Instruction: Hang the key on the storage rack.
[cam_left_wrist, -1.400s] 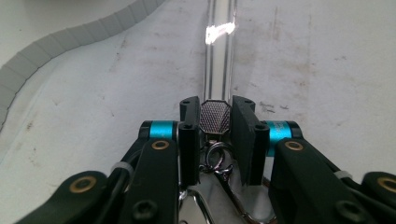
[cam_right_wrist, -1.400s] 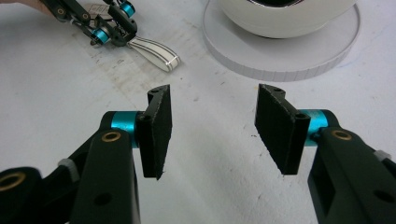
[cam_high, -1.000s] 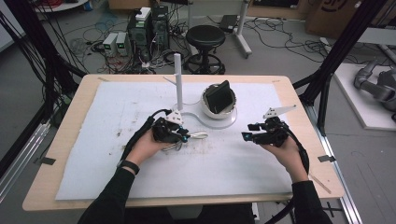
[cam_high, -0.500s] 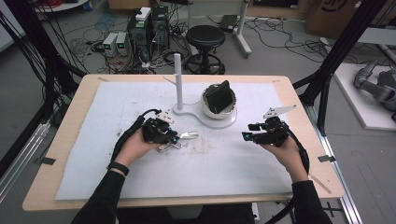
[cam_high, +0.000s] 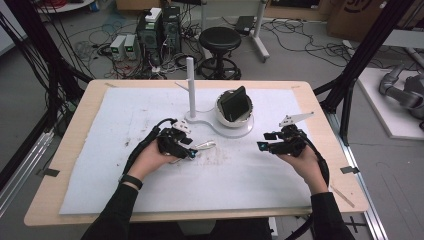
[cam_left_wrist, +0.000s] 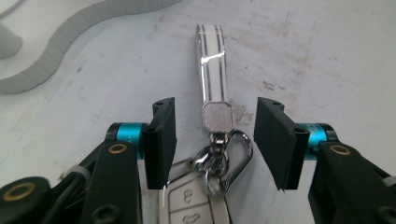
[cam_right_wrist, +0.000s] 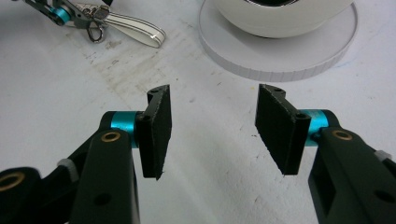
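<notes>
Left gripper view: white car key fob with metal carabiner and striped white strap (cam_left_wrist: 211, 70) lies flat on white mat (cam_left_wrist: 327, 56), long axis running straight away from your left gripper (cam_left_wrist: 212, 135). Its jaws have just been opening, now clear of the key between them. Your right gripper (cam_high: 265, 146) well apart, half open, empty.

A wooden counter (cam_high: 80, 130) carried a white mat (cam_high: 250, 180); on it, a key fob (cam_high: 202, 146) lay just beside a white stand (cam_high: 220, 127).
</notes>
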